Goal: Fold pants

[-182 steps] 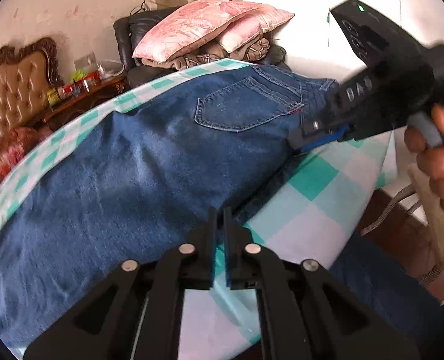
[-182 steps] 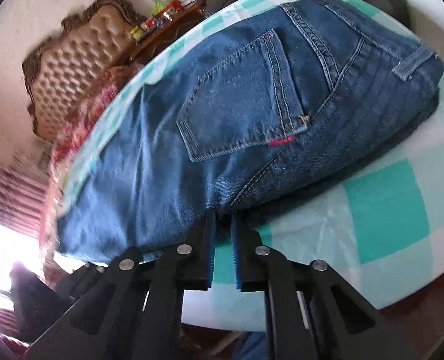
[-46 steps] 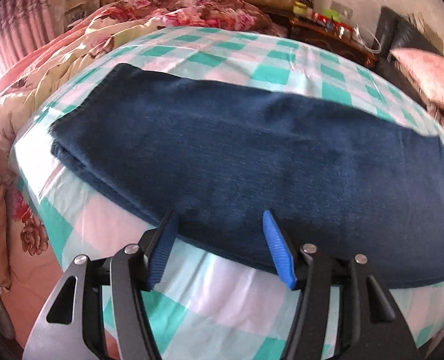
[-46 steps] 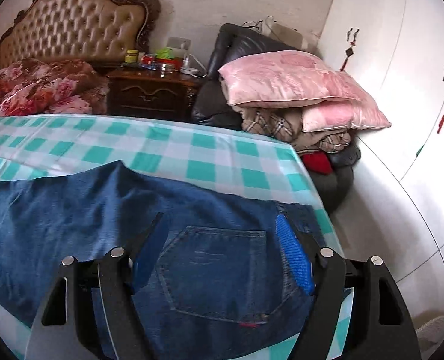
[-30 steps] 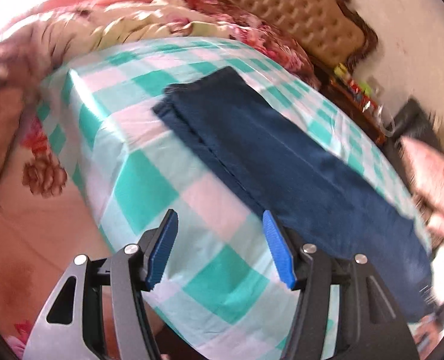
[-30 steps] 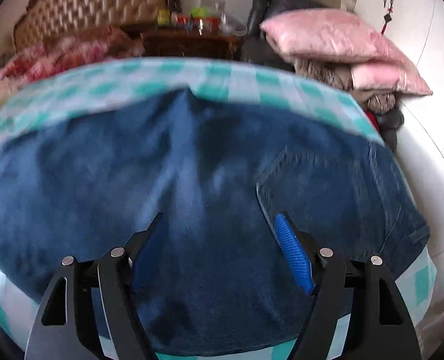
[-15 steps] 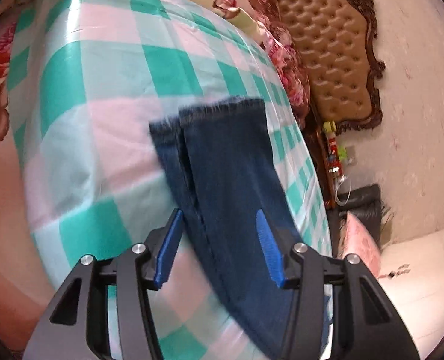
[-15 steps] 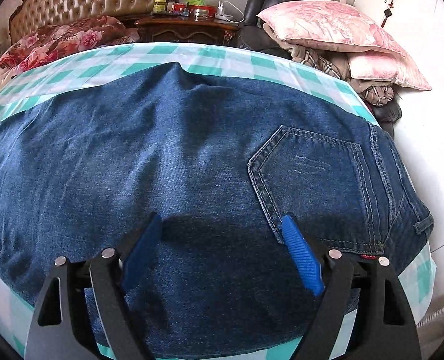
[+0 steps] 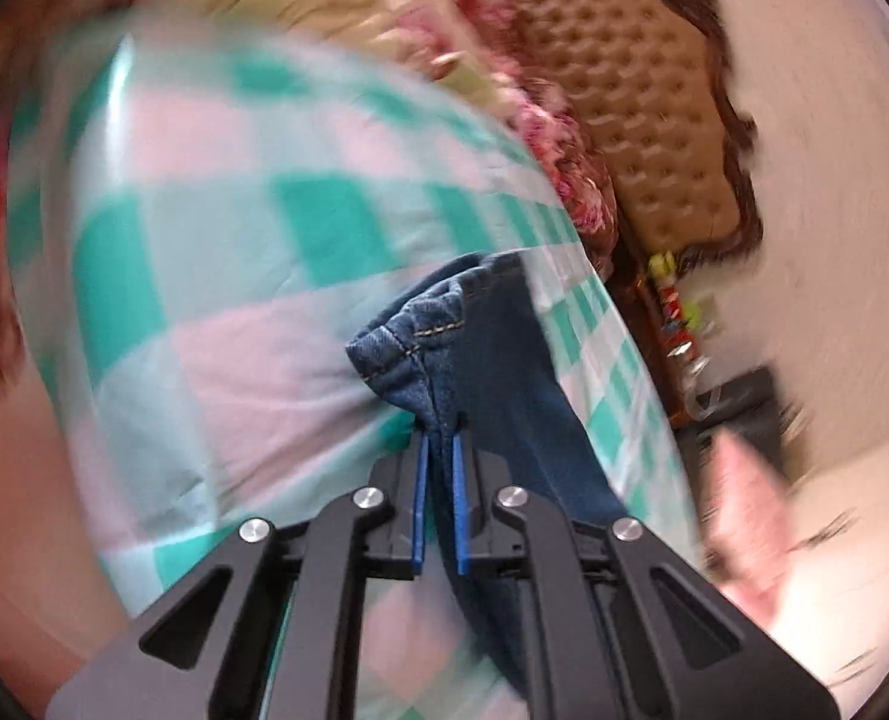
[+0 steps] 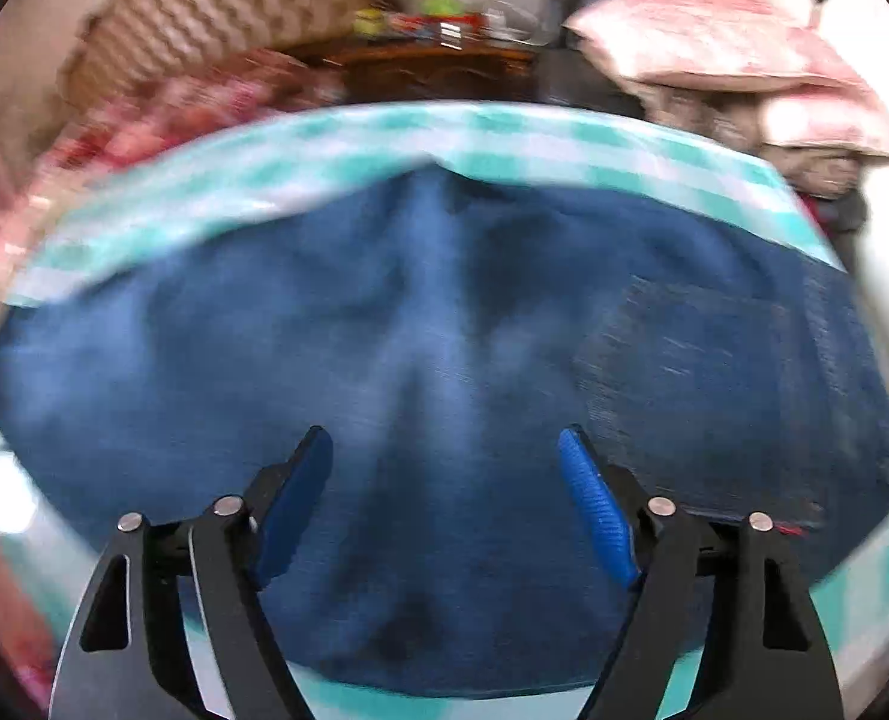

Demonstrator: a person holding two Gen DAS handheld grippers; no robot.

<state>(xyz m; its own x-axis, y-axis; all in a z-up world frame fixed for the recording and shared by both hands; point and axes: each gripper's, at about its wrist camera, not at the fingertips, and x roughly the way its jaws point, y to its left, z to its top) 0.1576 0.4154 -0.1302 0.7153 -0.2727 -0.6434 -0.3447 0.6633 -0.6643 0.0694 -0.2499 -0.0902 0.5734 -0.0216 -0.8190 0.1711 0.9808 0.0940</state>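
Blue denim pants [image 10: 444, 324] lie folded lengthwise on a bed with a teal-and-white checked sheet [image 9: 216, 276]. In the left wrist view the pants' leg hem [image 9: 420, 336] is bunched and lifted, and my left gripper [image 9: 438, 438] is shut on that hem, its blue pads pinching the seam. In the right wrist view my right gripper [image 10: 444, 450] hovers over the seat end of the pants, near the back pocket [image 10: 696, 372]. Its jaws stand wide and are closing a little, and the pads [image 10: 594, 504] press on nothing. Both views are motion-blurred.
A tufted brown headboard [image 9: 654, 120] and a floral quilt [image 9: 558, 150] lie beyond the sheet. A dark wooden nightstand [image 10: 438, 66] with small items stands by the wall. Pink pillows [image 10: 714, 42] are stacked on a dark chair at the right.
My left gripper came up to the leg end and shut on the hem, which now bunches up off the sheet. The right gripper stayed wide over the seat, tilting slightly.
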